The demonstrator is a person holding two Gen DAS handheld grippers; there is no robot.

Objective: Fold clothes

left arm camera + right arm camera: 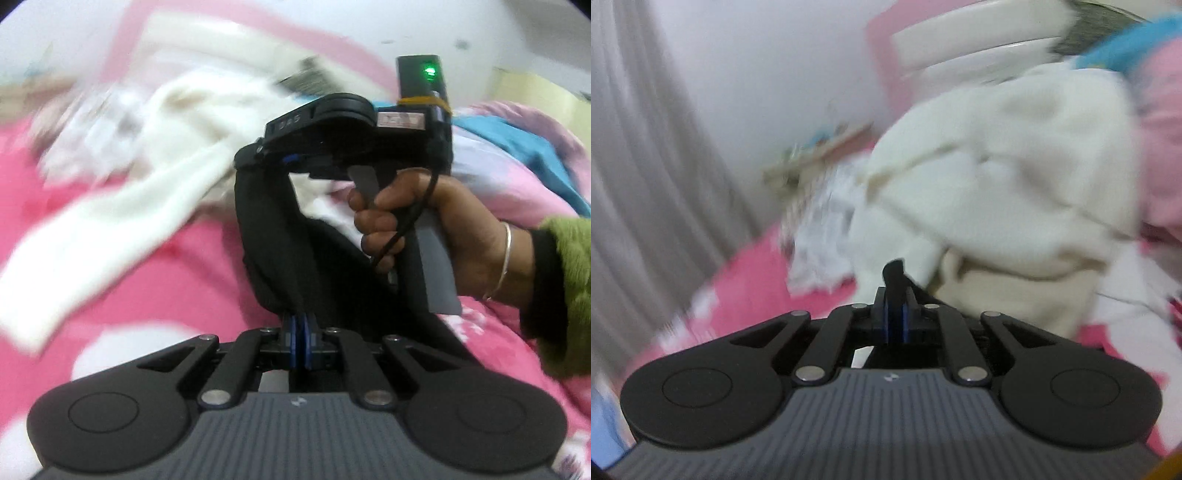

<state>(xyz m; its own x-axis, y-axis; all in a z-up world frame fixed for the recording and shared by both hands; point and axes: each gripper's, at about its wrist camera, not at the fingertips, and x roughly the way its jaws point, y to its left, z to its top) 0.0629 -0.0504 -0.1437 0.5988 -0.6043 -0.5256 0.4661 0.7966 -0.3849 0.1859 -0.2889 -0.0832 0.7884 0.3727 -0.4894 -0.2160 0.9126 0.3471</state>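
Note:
A black garment (pixel 269 243) hangs in a loop between my two grippers above the pink bed. My left gripper (pixel 300 325) is shut on one end of it. In the left wrist view, the right gripper body (pixel 354 136) is held up by a hand (pixel 436 236) and the garment's other end runs into it. In the right wrist view, my right gripper (pixel 895 291) is shut on a black fold of the garment (pixel 894 275). A cream-white garment (pixel 997 158) lies crumpled on the bed behind; it also shows in the left wrist view (pixel 122 206).
The pink bedspread (pixel 155 288) lies under everything. A white patterned cloth (pixel 823 236) lies left of the cream garment. Blue and pink bedding (pixel 528 147) is piled at the right. A grey curtain (pixel 639 166) hangs at the left. Both views are motion-blurred.

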